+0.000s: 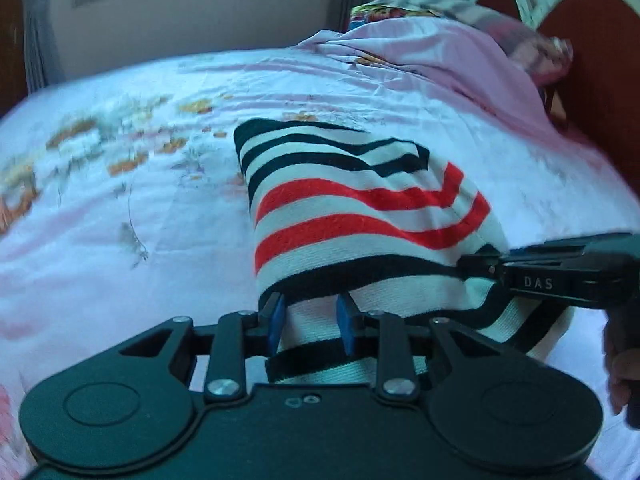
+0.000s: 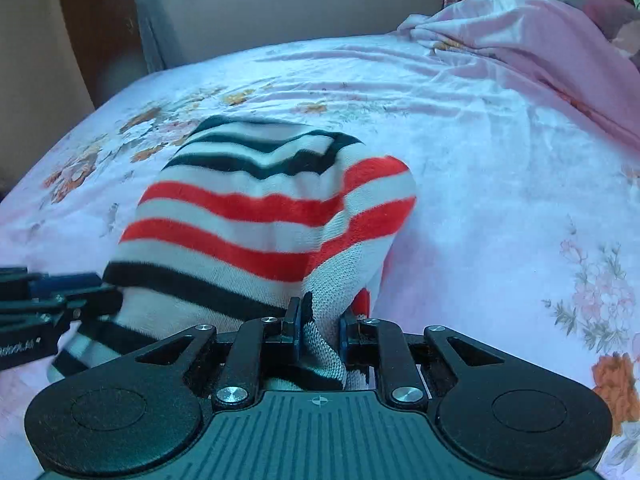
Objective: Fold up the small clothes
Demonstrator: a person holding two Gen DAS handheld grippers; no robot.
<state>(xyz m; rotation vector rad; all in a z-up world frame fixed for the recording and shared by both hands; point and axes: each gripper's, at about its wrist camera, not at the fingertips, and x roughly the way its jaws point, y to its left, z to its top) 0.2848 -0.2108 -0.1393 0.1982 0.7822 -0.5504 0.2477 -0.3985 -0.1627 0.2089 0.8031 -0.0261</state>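
A small garment (image 1: 360,208) with black, red and white stripes is held up off the bed at its near edge, and its far end rests on the sheet. My left gripper (image 1: 310,304) has a white band of that cloth filling the gap between its blue pads (image 1: 276,320). My right gripper (image 1: 466,266) comes in from the right and pinches the same edge. In the right wrist view the garment (image 2: 240,216) bulges upward, with a bunched fold clamped in my right gripper (image 2: 322,312). The left gripper (image 2: 108,296) touches its lower left edge.
The bed is covered by a pink floral sheet (image 1: 120,200) (image 2: 500,200). A crumpled pink blanket (image 1: 440,52) (image 2: 540,32) is heaped at the far right by a red headboard (image 1: 600,60). A wall with a window lies beyond. A person's hand (image 1: 624,368) grips the right tool.
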